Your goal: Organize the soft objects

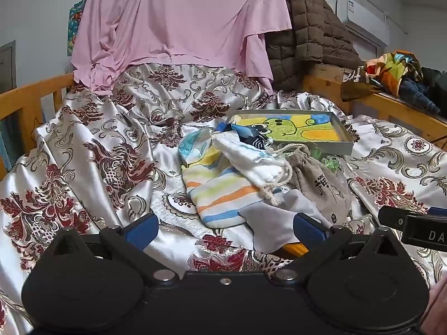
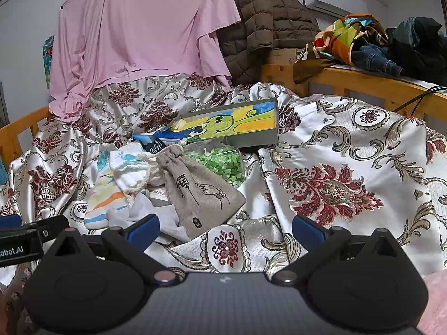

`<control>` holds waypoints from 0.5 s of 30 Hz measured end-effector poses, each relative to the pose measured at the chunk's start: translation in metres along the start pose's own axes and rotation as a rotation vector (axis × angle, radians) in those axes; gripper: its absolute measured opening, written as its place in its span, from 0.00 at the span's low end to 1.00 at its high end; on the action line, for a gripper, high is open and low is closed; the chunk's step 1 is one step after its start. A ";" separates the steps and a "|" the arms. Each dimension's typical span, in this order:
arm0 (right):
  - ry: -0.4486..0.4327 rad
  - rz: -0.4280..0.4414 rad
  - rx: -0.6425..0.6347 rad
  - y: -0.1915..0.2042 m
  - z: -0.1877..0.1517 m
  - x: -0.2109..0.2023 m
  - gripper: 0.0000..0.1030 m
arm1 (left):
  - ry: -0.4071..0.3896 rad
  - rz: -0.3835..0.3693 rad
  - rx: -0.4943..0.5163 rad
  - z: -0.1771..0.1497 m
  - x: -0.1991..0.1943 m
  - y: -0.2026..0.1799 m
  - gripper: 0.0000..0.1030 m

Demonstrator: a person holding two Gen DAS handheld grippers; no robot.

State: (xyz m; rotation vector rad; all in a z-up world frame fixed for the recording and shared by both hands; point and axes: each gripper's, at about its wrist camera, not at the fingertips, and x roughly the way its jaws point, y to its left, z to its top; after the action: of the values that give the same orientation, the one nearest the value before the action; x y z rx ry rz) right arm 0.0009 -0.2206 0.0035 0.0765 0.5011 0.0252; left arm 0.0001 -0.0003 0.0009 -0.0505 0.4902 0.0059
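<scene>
Ahead of both spread fingers [image 1: 310, 227], grey pouch [image 2: 201, 195], striped sock [image 1: 218, 192], untouched.

Bedspread [image 1: 83, 145]: white satin, maroon damask.
Sheet [image 1: 178, 16]: plain pink.
Towel [image 1: 215, 192]: white; orange, yellow, blue stripes.
Pouch [image 2: 201, 192]: grey, black characters.
Tray [image 1: 296, 128]: green cartoon figure, yellow and blue ground.
Jacket [image 1: 307, 25]: brown, quilted.
</scene>
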 end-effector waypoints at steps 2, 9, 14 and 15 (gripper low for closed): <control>0.000 0.000 0.000 0.000 0.000 0.000 1.00 | 0.001 0.000 -0.001 0.000 0.000 0.000 0.99; 0.001 0.000 0.001 0.000 0.000 0.000 1.00 | 0.006 0.003 -0.006 0.003 -0.001 -0.002 0.99; 0.001 0.000 0.001 0.000 0.000 0.000 1.00 | 0.005 0.001 -0.006 0.003 -0.001 -0.002 0.99; 0.001 0.001 0.001 0.000 0.000 0.000 1.00 | 0.005 0.001 -0.006 0.003 -0.001 -0.002 0.99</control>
State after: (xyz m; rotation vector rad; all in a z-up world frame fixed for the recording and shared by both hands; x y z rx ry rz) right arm 0.0008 -0.2207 0.0035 0.0778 0.5021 0.0255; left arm 0.0002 -0.0017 0.0041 -0.0559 0.4949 0.0083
